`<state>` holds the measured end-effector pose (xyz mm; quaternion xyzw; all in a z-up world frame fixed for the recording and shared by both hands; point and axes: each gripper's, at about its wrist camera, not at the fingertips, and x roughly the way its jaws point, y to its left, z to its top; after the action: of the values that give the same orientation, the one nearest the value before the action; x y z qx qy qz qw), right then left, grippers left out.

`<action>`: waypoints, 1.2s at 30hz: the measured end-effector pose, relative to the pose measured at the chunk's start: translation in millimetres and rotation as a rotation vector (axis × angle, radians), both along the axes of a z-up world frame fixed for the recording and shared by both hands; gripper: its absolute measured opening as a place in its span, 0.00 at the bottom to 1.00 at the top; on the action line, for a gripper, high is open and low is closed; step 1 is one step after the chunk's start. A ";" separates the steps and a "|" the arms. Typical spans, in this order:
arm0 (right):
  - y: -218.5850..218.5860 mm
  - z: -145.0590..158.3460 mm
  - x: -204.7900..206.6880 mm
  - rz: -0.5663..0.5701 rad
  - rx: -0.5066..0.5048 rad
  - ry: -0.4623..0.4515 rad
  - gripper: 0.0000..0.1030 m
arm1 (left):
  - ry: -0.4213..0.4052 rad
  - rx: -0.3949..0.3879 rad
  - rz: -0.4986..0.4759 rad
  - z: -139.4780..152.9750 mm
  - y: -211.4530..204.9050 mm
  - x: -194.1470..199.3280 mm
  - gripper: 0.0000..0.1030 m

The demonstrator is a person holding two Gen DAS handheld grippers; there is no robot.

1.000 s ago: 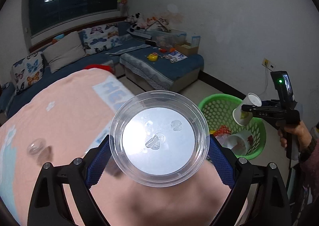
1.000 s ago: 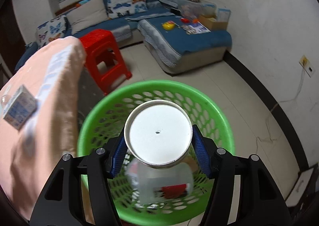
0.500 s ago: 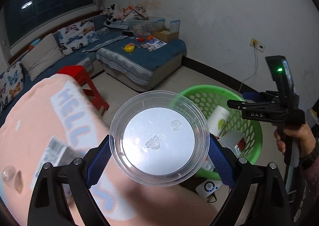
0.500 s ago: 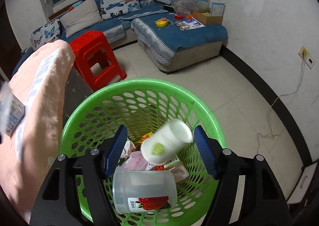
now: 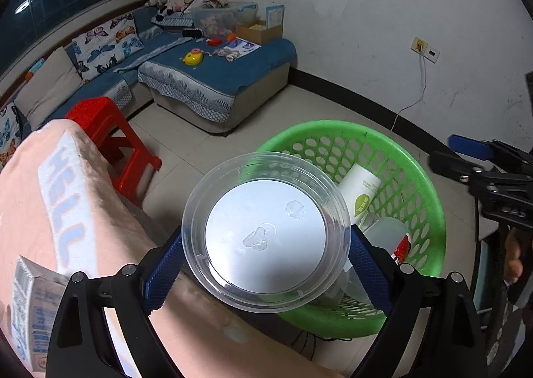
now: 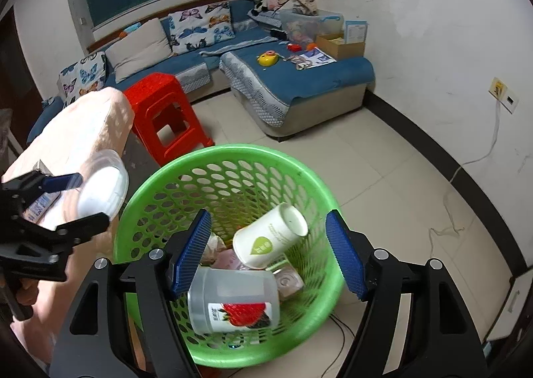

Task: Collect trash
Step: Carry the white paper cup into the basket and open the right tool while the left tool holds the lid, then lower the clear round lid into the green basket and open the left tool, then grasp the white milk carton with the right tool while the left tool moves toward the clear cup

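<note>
Clearly, our left gripper (image 5: pixel 266 258) was pinching a clear plastic cup (image 5: pixel 266 230), its blue pads (image 5: pixel 163 273) pressed against the cup's sides and the cup's round base turned toward the camera. From the left wrist view the cup sat over the near edge of the green basket (image 5: pixel 429 198), overlapping the rim; from the right wrist view the same cup (image 6: pixel 101 183) appeared just beside the basket's left rim, over the table, so we could not tell whether it was above the opening or only next to it.

Our right gripper (image 6: pixel 268 251) was spread wide and held nothing. Its blue pads (image 6: pixel 191 251) framed the inside of the green basket (image 6: pixel 160 184), which stood on the tiled floor (image 6: pixel 399 178).

Inside the basket lay a white paper cup (image 6: pixel 269 236) with a green leaf mark, tipped on its side with its base toward the far right. Just below it, nearer to us, lay a translucent plastic cup with a strawberry label (image 6: pixel 233 301), also on its side. Crumpled pinkish scraps and another small round container showed between and beneath them.

The table was covered with a peach cloth (image 5: pixel 40 211) bearing pale blue letters, and a small printed carton (image 5: pixel 30 308) rested on it at the lower left. A red plastic stool (image 6: pixel 163 118) stood on the floor between the table and the blue sofa (image 6: pixel 299 88).
</note>
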<state>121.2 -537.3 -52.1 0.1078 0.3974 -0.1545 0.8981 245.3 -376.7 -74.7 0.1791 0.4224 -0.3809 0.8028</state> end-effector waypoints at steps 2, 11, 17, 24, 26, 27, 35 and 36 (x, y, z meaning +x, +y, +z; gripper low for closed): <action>-2.1 1.4 -5.7 -0.007 0.001 -0.005 0.69 | 0.014 -0.007 -0.005 -1.7 -3.2 -0.2 0.87; -4.4 2.6 -14.1 -0.020 0.011 -0.012 0.69 | 0.051 -0.042 -0.034 -4.6 -8.4 -3.6 0.90; 4.0 10.1 -17.5 -0.007 0.014 -0.024 0.69 | 0.018 -0.068 -0.023 9.1 10.3 -11.5 0.90; 32.7 27.5 -13.5 0.050 0.032 -0.067 0.69 | -0.052 -0.093 0.034 37.9 62.8 -21.0 0.90; 44.9 31.6 -9.4 0.074 0.028 -0.075 0.69 | -0.079 -0.096 0.064 45.8 83.4 -23.5 0.90; 52.3 33.5 -6.4 0.091 0.030 -0.077 0.70 | -0.086 -0.098 0.073 48.8 89.9 -23.9 0.90; 113.7 44.6 18.2 0.226 0.048 -0.087 0.71 | -0.157 -0.099 0.197 69.3 174.7 -23.7 0.90; 123.2 45.3 22.4 0.244 0.052 -0.084 0.71 | -0.159 -0.099 0.212 70.3 182.2 -22.8 0.90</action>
<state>143.5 -414.1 -6.8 0.0881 0.3735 -0.0290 0.9230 222.5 -194.5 -4.4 0.1234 0.3548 -0.2989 0.8772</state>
